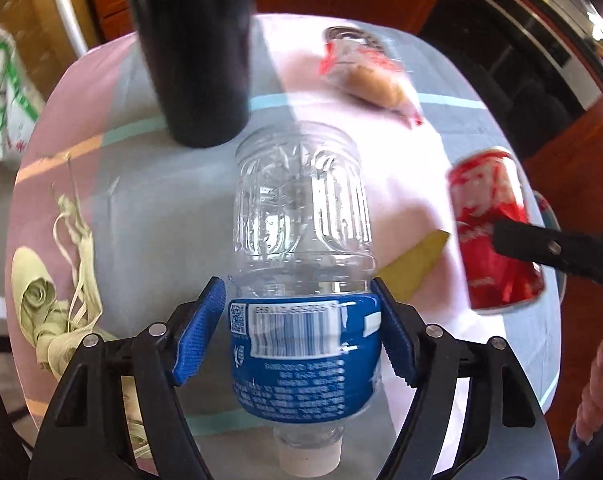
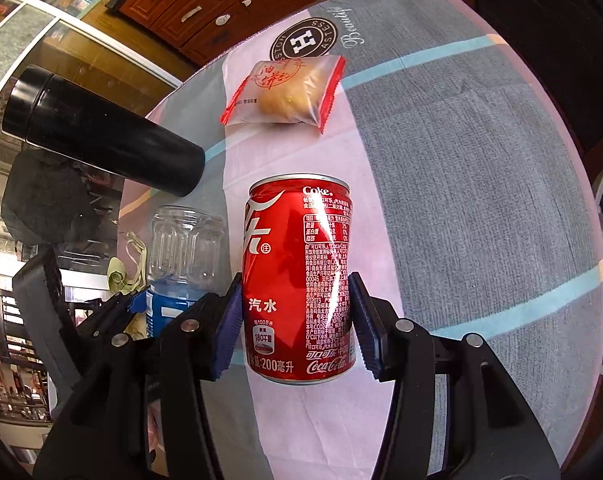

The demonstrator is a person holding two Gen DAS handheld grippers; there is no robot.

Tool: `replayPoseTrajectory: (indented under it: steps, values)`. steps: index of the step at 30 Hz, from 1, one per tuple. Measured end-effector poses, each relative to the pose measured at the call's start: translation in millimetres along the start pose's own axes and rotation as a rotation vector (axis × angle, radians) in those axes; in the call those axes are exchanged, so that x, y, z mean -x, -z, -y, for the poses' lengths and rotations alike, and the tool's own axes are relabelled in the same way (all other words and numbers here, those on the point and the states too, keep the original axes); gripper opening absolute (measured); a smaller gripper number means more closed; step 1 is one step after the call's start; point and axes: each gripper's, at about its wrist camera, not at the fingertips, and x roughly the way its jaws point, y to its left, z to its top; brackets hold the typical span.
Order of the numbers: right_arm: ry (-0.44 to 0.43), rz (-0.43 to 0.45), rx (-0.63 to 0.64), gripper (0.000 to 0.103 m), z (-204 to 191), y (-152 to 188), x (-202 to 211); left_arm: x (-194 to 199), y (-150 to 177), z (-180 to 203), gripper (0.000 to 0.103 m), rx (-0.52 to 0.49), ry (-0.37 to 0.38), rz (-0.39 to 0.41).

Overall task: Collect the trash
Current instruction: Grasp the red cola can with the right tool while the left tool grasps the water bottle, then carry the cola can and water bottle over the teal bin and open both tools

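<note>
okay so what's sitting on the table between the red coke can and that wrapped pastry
Nothing: in the right wrist view, only bare white tablecloth separates the red coke can from the wrapped pastry.

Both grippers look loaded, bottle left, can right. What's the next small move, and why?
Probably carry both off the table toward wherever trash goes; no bin shows in either view. The left gripper pinches the bottle at its label, and the right gripper clamps the can. The wrapped pastry stays for a later trip.
</note>
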Motion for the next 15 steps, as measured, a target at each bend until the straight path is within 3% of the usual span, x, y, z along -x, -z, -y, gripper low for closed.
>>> replayPoseTrajectory:
  steps: [2, 4, 15]
  values:
    - [0.000, 0.004, -0.010, 0.048, 7, 3, 4, -1, 0, 0, 0.074, 0.019, -0.010, 0.003]
    - [-0.003, 0.007, -0.024, 0.048, 15, 7, 8, 2, 2, 5, 0.066, 0.015, -0.017, 0.011]
    - [-0.008, 0.023, -0.070, 0.048, 40, 38, 33, 27, 23, 29, 0.066, 0.002, -0.045, 0.037]
